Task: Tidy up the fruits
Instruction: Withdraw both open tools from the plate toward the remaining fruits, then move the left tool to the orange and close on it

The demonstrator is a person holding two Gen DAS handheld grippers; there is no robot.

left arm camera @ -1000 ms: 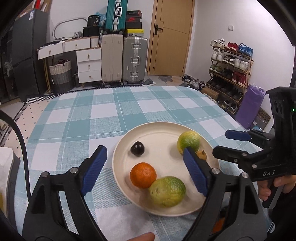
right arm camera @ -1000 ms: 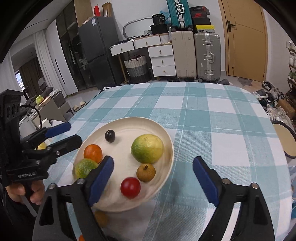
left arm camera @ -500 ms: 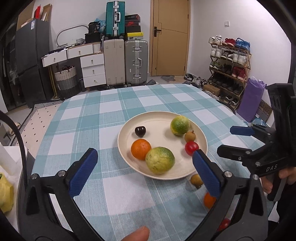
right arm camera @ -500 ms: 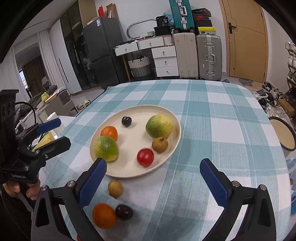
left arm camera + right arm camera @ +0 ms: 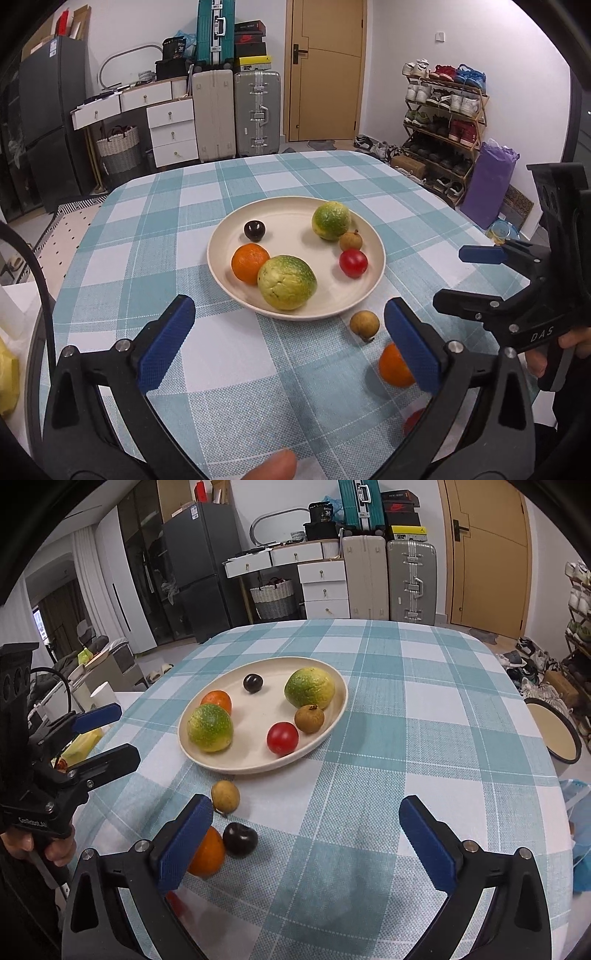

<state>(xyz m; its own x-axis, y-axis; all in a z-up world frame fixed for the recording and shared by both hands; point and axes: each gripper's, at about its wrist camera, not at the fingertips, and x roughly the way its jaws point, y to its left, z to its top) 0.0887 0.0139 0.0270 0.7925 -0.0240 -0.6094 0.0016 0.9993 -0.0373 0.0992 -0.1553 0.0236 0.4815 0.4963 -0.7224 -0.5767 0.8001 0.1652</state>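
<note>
Between picks: both my fingers, left (image 5: 284, 339) and right (image 5: 306, 836), spread, empty. Plate (image 5: 334, 716) holds six fruits; longan (image 5: 225, 794), orange (image 5: 207, 853), plum (image 5: 240, 838) lie near on bench (image 5: 406, 738). Next: right closes on plum.

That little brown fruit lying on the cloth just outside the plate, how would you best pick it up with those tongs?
Grip the small brown fruit across its round middle, coming down from above. It sits alone on the tablecloth, clear of the plate. A short stem seems to poke out on the near side, so keep the pads off that end.
</note>
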